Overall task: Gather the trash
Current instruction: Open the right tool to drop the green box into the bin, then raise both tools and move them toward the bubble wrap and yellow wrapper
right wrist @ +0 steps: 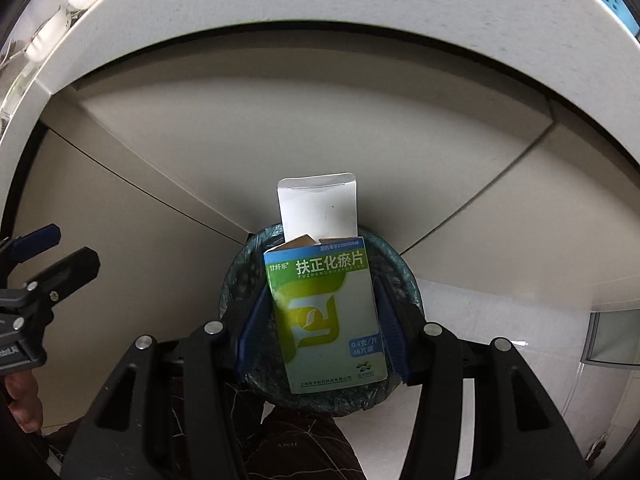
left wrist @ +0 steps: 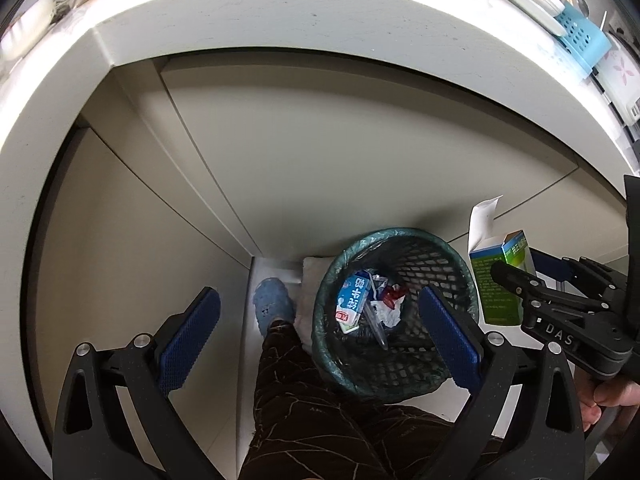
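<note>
A mesh trash basket [left wrist: 448, 264] with a green liner stands on the floor under a white table. It holds a blue-white carton [left wrist: 352, 300], crumpled wrappers and a clear plastic piece. My right gripper [right wrist: 324, 320] is shut on a green and white medicine box [right wrist: 324, 312] with its top flap open, held above the basket [right wrist: 236, 280]. The box also shows in the left wrist view [left wrist: 496, 280], at the basket's right rim. My left gripper [left wrist: 320, 340] is open and empty, above the basket's left side.
The white table edge [left wrist: 280, 28] arches overhead, with a blue perforated basket [left wrist: 584, 36] and white dishes on top. Cabinet panels [left wrist: 320, 152] stand behind the basket. The person's leg [left wrist: 304, 400] and blue slipper [left wrist: 272, 304] are left of the basket.
</note>
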The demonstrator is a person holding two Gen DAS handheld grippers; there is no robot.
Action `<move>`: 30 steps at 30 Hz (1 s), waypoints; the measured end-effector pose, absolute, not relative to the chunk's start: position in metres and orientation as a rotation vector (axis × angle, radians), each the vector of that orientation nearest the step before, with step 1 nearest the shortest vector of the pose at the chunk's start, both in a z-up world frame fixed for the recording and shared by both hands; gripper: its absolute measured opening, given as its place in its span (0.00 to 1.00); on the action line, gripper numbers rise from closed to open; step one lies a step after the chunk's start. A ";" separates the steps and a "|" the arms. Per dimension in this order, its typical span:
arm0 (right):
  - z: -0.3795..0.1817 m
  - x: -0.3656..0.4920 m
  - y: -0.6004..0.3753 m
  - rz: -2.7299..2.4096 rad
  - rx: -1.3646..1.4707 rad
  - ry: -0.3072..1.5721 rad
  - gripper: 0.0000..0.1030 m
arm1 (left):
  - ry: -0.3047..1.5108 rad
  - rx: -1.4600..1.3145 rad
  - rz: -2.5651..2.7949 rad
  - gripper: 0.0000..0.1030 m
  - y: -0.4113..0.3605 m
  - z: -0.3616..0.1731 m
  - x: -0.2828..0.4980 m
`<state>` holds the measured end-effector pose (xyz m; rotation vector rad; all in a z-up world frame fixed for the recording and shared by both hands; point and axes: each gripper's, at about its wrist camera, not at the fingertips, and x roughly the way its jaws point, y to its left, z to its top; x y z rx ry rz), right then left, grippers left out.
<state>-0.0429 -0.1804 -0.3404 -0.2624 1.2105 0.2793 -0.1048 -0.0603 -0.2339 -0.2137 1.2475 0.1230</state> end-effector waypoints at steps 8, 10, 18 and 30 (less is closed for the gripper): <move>-0.330 -0.036 -0.194 0.258 -0.241 1.193 0.69 | 1.255 -0.218 0.113 0.94 -0.060 -0.237 -0.103; -0.325 -0.037 -0.199 0.246 -0.237 1.183 0.73 | 1.254 -0.216 0.103 0.94 -0.060 -0.235 -0.102; -0.282 -0.043 -0.203 0.220 -0.258 1.090 0.90 | 1.235 -0.211 0.072 0.94 -0.065 -0.218 -0.100; -0.195 -0.052 -0.215 0.193 -0.227 1.007 0.91 | 1.163 -0.216 0.055 0.94 -0.061 -0.144 -0.096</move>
